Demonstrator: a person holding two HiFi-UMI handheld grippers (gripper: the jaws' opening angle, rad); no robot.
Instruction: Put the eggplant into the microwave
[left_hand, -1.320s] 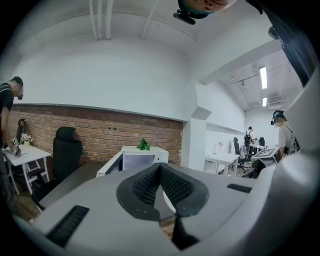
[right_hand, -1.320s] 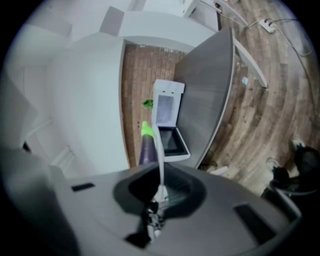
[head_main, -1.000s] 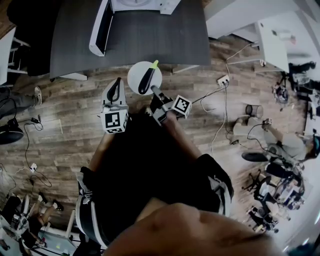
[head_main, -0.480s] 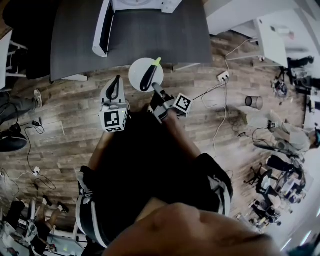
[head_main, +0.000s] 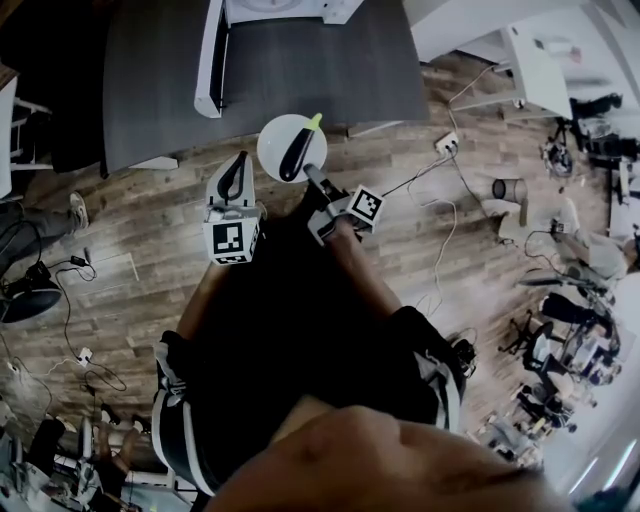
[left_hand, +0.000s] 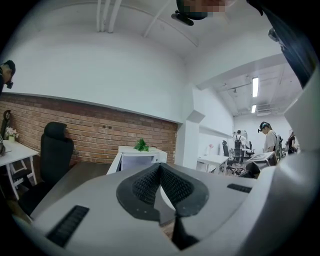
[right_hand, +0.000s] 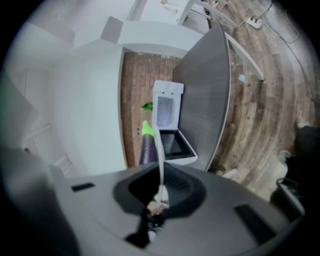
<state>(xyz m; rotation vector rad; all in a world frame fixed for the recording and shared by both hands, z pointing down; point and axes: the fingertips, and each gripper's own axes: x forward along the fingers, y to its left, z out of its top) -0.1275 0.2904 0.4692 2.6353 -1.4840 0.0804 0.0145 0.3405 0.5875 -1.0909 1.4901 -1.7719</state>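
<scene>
Seen from above, a person stands on a wood floor (head_main: 130, 210) in front of a dark grey table (head_main: 300, 70). At the far side of the table, towards the left, sits a white microwave (head_main: 275, 10) with its door (head_main: 210, 60) open. Nearer the person, the left gripper (head_main: 237, 165) points towards the table, its jaws pressed together with nothing between them. Just to its right a round white plate (head_main: 272, 140) is held in the air at the table's near edge. On it lies the eggplant (head_main: 293, 155), dark purple, its green stem end towards the table. The right gripper (head_main: 311, 176) is clamped on the plate's near rim. Its own view is blurred, but a thin white edge, seemingly the rim, runs between its closed jaws.
</scene>
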